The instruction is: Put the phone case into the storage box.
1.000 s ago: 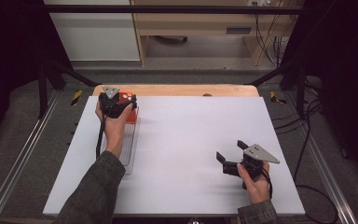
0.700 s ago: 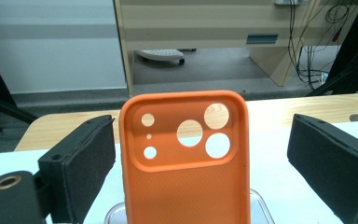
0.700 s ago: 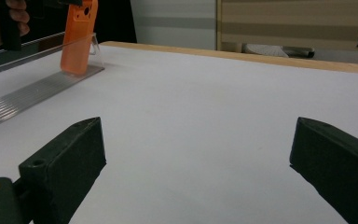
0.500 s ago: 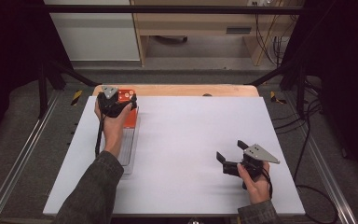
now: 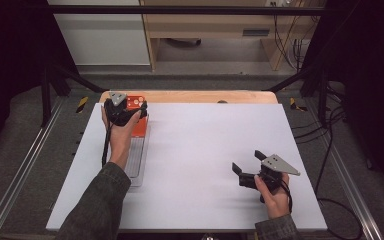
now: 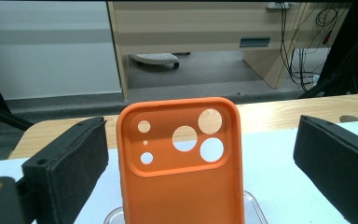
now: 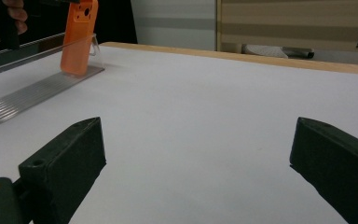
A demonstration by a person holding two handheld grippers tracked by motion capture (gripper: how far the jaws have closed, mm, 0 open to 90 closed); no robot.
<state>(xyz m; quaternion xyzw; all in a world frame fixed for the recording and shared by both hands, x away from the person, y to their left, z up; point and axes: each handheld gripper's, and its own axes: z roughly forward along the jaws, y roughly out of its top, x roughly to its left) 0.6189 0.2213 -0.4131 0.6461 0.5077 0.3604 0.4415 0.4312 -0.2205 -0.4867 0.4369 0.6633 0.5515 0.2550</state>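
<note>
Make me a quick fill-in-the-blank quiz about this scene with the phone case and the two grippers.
1. The phone case is coloured ____.
2. The case stands between the open jaws of the ____ gripper.
3. The right gripper has its jaws ____ and holds nothing.
4. The case leans on a clear ____ at the white table's far left.

Missing words: orange; left; open; stand

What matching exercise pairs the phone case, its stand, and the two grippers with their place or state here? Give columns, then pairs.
Column 1:
1. orange phone case
2. clear stand
3. left gripper
4. right gripper

Column 2:
A. open, low over bare table, near right
B. lies flat at the table's left
C. open, jaws either side of the case
D. propped upright on the stand

Pairs: 1-D, 2-B, 3-C, 4-A
</note>
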